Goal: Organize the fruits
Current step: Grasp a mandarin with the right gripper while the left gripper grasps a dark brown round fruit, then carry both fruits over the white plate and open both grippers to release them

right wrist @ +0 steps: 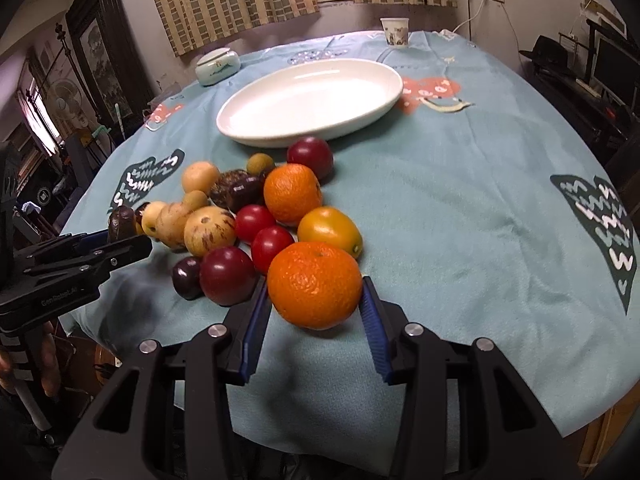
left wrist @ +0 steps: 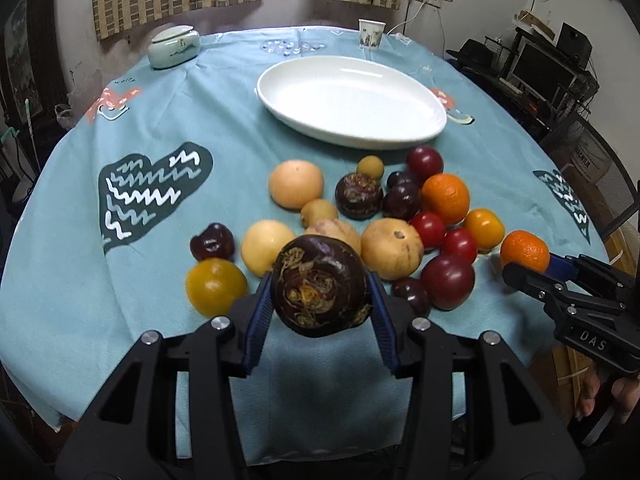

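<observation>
My left gripper [left wrist: 320, 292] is shut on a dark purple water chestnut [left wrist: 320, 286] and holds it above the near edge of the fruit pile [left wrist: 384, 216]. My right gripper [right wrist: 314, 292] is shut on an orange mandarin [right wrist: 315, 283] at the pile's right front; it also shows in the left wrist view [left wrist: 525, 250]. The pile holds red plums, red and yellow tomatoes, pale round fruits, another mandarin [right wrist: 293, 193] and another dark chestnut [left wrist: 359, 195]. A white oval plate [left wrist: 351, 101] lies empty behind the pile.
A round table with a blue patterned cloth [left wrist: 152, 136]. A pale lidded jar [left wrist: 174, 46] stands at the back left, a paper cup [left wrist: 371, 33] at the back. Shelves and monitors stand off the table's right side.
</observation>
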Action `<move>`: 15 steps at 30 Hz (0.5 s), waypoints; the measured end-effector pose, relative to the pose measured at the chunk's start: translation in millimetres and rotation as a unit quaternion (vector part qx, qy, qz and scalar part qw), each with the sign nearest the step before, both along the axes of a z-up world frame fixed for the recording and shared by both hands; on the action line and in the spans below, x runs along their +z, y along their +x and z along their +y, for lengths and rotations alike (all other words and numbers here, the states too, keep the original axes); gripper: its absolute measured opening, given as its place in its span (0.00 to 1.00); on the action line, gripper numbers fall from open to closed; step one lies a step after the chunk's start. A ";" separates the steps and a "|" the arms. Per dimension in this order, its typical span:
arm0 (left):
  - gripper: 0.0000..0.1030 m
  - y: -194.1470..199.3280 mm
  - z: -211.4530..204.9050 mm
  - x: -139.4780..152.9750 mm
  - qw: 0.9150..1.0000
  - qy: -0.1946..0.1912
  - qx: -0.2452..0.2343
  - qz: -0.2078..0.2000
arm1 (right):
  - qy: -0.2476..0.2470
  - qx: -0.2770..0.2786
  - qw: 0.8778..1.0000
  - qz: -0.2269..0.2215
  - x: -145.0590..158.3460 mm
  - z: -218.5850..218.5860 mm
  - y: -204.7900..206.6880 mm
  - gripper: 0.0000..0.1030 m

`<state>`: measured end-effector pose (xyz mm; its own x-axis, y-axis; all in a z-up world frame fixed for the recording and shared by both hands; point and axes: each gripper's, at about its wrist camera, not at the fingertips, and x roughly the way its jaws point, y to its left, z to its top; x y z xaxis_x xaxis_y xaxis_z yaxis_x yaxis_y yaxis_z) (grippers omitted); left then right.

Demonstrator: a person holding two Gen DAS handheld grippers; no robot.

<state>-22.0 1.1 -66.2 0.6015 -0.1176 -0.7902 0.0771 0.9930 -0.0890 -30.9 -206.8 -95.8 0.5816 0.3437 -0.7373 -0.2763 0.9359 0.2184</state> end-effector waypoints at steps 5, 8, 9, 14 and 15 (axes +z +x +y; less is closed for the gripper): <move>0.45 4.4 1.3 13.2 1.000 -0.005 -0.006 -0.013 | 0.003 0.002 1.000 -0.016 13.8 2.0 5.1 0.44; 0.45 6.7 1.2 18.9 1.000 -0.005 -0.010 -0.022 | 0.003 0.005 1.000 -0.023 20.5 5.6 8.4 0.43; 0.45 10.0 1.1 20.4 1.000 -0.007 -0.012 -0.021 | 0.002 0.007 1.000 -0.025 22.8 8.2 11.6 0.43; 0.45 35.8 1.9 29.3 1.000 -0.014 -0.018 -0.019 | -0.005 0.021 0.999 -0.033 32.3 19.7 32.4 0.43; 0.45 44.2 2.9 31.5 1.000 -0.017 -0.019 -0.018 | -0.004 0.027 0.999 -0.032 35.0 21.6 39.1 0.43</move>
